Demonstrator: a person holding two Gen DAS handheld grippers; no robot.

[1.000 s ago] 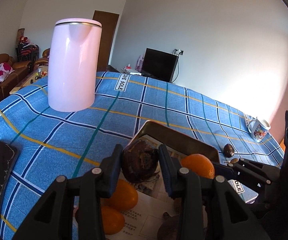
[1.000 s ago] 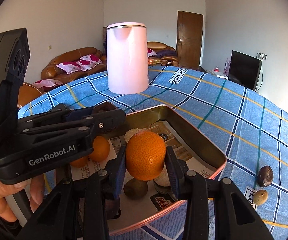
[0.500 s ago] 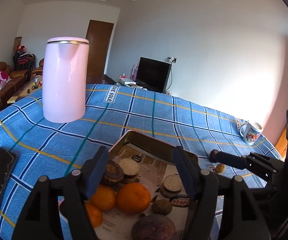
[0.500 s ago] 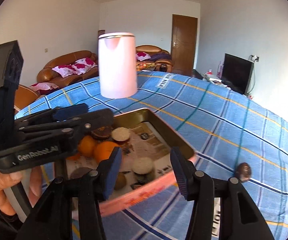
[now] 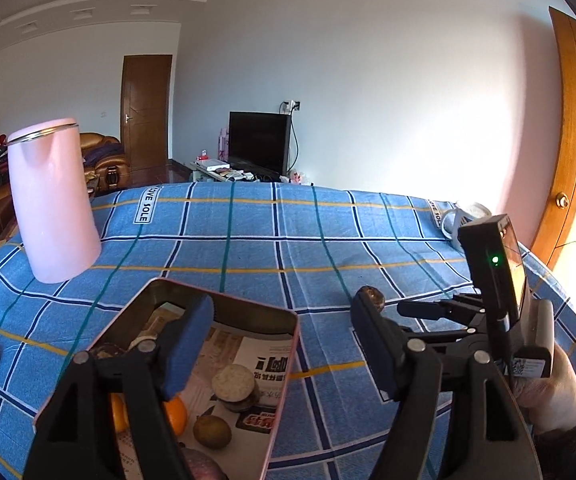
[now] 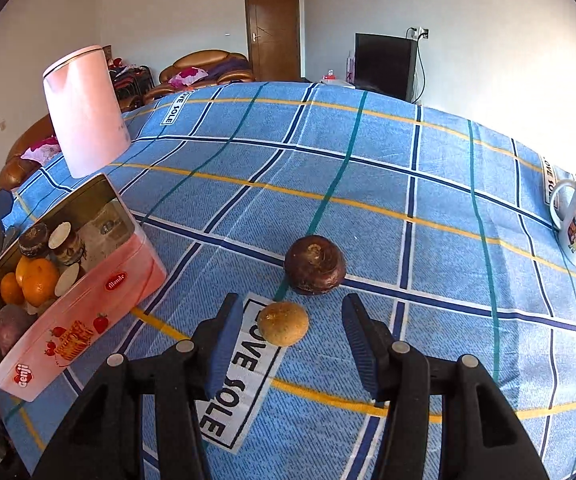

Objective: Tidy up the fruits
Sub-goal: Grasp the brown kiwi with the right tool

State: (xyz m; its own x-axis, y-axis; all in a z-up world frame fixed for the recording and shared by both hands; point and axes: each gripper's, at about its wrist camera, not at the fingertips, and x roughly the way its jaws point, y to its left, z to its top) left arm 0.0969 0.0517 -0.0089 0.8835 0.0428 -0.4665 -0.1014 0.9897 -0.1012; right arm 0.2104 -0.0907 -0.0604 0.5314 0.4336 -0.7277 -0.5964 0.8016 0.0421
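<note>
now the orange (image 6: 36, 279) and the dark round fruit (image 6: 34, 239), gripped over the tin (image 6: 84, 316) a second ago, are seen lying inside it among the other pieces, so both deliveries are judged complete. two fruits are left out on the blue checked cloth (image 6: 367, 168): a small tan fruit (image 6: 283, 323) lies between the spread fingers of the right gripper (image 6: 292, 334), untouched, with a dark brown fruit (image 6: 314, 264) just beyond it. the left gripper (image 5: 284, 344) is likewise released and empty, held beside the tin's far corner.
</note>
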